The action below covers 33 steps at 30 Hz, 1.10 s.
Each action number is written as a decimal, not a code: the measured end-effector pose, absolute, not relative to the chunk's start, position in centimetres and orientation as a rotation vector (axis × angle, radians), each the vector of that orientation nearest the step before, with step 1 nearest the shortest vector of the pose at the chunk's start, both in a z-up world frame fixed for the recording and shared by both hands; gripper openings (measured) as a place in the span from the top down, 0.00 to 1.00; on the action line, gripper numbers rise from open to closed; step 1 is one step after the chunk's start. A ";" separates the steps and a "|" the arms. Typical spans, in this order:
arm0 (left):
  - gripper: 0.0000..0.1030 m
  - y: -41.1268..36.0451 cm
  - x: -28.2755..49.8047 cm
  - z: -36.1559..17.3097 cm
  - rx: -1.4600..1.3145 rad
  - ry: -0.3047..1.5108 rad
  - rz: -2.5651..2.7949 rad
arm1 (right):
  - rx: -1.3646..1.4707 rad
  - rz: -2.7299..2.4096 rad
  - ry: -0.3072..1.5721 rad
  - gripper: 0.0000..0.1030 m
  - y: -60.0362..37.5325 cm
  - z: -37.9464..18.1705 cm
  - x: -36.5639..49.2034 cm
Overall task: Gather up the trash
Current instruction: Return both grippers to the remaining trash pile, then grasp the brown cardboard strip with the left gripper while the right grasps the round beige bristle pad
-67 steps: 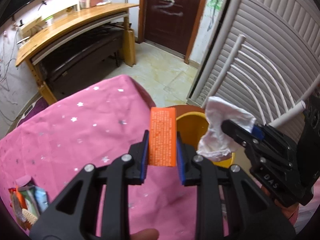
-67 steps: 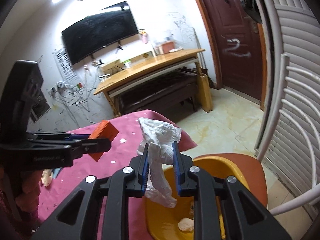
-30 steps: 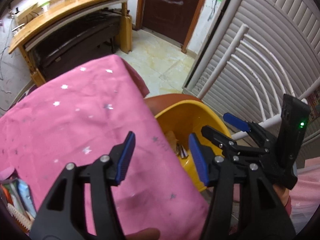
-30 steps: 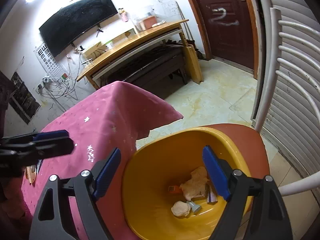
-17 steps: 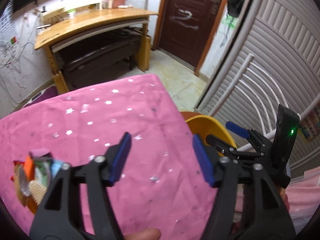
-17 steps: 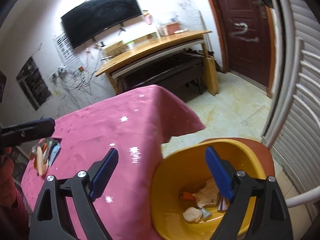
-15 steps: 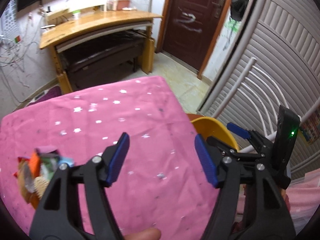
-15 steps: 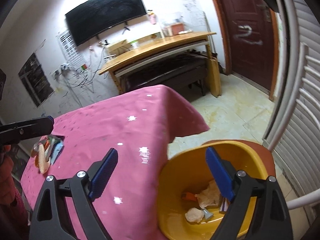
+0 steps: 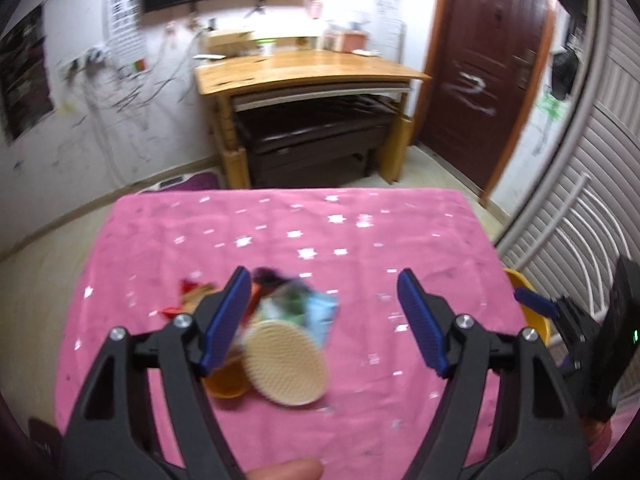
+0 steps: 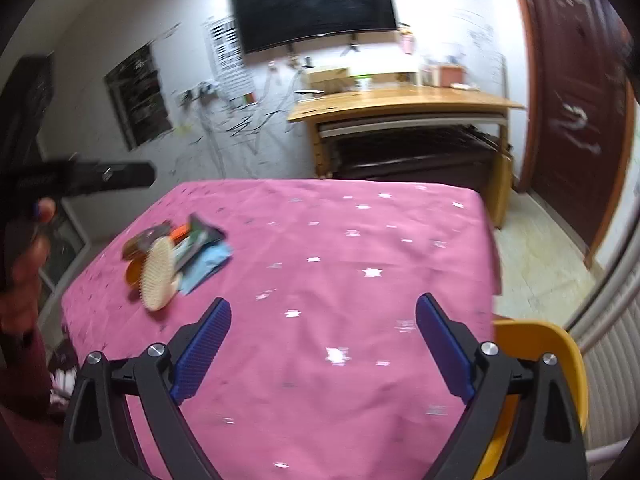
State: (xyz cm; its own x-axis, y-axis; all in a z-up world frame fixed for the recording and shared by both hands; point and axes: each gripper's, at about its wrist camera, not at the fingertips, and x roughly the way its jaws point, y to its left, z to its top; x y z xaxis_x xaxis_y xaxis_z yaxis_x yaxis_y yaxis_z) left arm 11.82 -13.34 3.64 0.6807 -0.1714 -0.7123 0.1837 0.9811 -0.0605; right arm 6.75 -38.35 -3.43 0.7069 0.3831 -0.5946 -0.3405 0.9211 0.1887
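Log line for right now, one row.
phase: reaching for more trash | left gripper: open, above trash pile | right gripper: open, empty | yellow bin: beside table

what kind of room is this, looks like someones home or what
Most likely a lived-in room at home: a dark wall-mounted television, a curved wooden desk below it, a dark red entrance door, and a table under a pink star-print cloth.

Left gripper (image 9: 324, 320), right gripper (image 10: 324, 356): black plastic frames, ribbed blue finger pads (image 9: 226, 316), silver screws. Bare skin on hand (image 10: 28, 256).
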 end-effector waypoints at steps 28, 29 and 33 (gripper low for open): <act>0.48 -5.1 14.6 -2.5 -0.203 1.034 -0.137 | -0.042 0.659 0.753 0.15 -24.2 -4.1 9.0; 0.52 -5.1 14.7 -2.7 -0.207 1.038 -0.143 | -0.046 0.665 0.766 0.15 -23.6 -4.2 9.2; 0.76 -4.8 14.9 -3.3 -0.225 1.048 -0.169 | -0.096 0.668 0.774 0.15 -22.1 -4.1 9.6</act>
State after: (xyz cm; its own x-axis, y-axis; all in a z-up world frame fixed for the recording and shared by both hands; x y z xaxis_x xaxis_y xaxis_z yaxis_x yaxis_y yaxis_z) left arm 14.88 -4.84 -3.28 0.4901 -0.2442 -0.8367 0.0311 0.9642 -0.2633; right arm 9.56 -22.10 -4.12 0.5218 0.5226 -0.6743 -0.5908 0.7915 0.1563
